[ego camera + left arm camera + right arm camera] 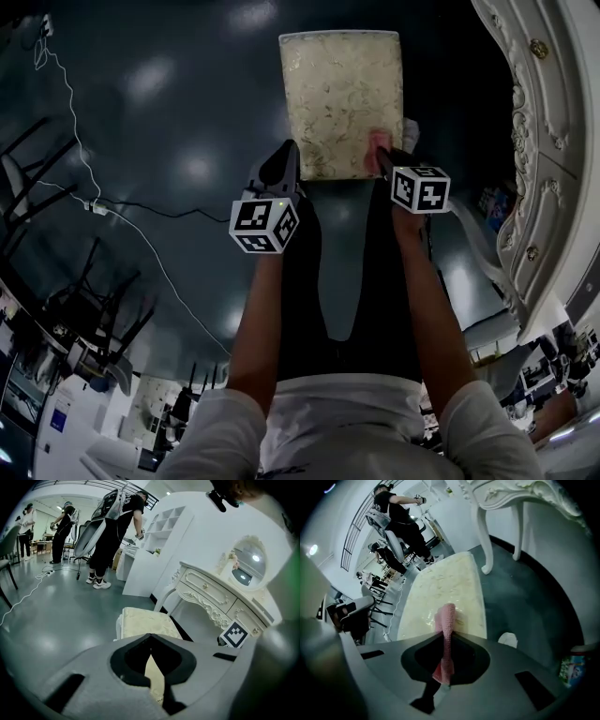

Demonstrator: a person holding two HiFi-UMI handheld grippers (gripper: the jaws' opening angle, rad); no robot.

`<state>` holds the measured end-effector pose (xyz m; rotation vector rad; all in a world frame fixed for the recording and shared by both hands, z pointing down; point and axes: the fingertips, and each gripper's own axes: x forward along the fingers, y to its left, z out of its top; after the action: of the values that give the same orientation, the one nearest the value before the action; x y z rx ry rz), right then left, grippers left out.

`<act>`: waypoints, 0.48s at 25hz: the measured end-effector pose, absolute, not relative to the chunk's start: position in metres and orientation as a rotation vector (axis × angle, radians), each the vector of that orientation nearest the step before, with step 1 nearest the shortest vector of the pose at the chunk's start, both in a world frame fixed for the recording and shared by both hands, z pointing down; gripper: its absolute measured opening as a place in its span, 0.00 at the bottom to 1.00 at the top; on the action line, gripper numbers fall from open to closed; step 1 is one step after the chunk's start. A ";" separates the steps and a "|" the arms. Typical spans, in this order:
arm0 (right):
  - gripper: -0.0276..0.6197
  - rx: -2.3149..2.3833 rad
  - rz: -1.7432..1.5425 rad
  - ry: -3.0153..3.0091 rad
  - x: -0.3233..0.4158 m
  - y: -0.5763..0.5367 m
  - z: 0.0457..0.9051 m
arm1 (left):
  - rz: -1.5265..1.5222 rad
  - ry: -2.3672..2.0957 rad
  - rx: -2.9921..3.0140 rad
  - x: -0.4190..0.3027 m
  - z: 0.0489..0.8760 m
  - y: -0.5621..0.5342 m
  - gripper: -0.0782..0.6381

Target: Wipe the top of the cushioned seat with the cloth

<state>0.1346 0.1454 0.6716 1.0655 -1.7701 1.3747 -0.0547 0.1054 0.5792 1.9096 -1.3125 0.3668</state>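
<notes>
The cushioned seat point(341, 101) is a cream, gold-patterned stool top, seen from above in the head view and ahead of both jaws in the left gripper view point(148, 622) and the right gripper view point(446, 597). My right gripper point(442, 667) is shut on a pink cloth point(445, 634), whose free end lies over the seat's near edge; in the head view the cloth point(378, 144) shows at the seat's near right corner. My left gripper point(284, 161) hovers at the seat's near left edge, shut with nothing in it.
A white ornate dressing table point(539, 141) stands right of the seat; its leg point(483, 536) rises close beside it. A white cable point(122, 211) runs across the dark floor at left. Black chairs point(89, 319) stand near left. People point(115, 527) work far off.
</notes>
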 end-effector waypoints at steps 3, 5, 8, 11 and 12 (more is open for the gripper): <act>0.09 1.100 1.346 -1.753 0.162 0.146 0.673 | 0.360 -1.298 1.926 -0.045 0.576 0.103 0.13; 0.09 1.114 1.339 -1.744 0.169 0.146 0.674 | 0.362 -1.289 1.939 -0.043 0.573 0.102 0.13; 0.09 1.141 1.337 -1.733 0.170 0.146 0.674 | 0.375 -1.293 1.952 -0.050 0.569 0.102 0.13; 0.09 1.193 1.364 -1.730 0.168 0.145 0.673 | 0.377 -1.317 1.945 -0.063 0.569 0.102 0.13; 0.09 1.208 1.377 -1.734 0.164 0.145 0.671 | 0.377 -1.326 1.940 -0.067 0.569 0.102 0.13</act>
<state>0.1635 0.1451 0.6708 1.2084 -1.7340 1.3768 -0.0674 0.1019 0.5693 1.9396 -1.3262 0.3769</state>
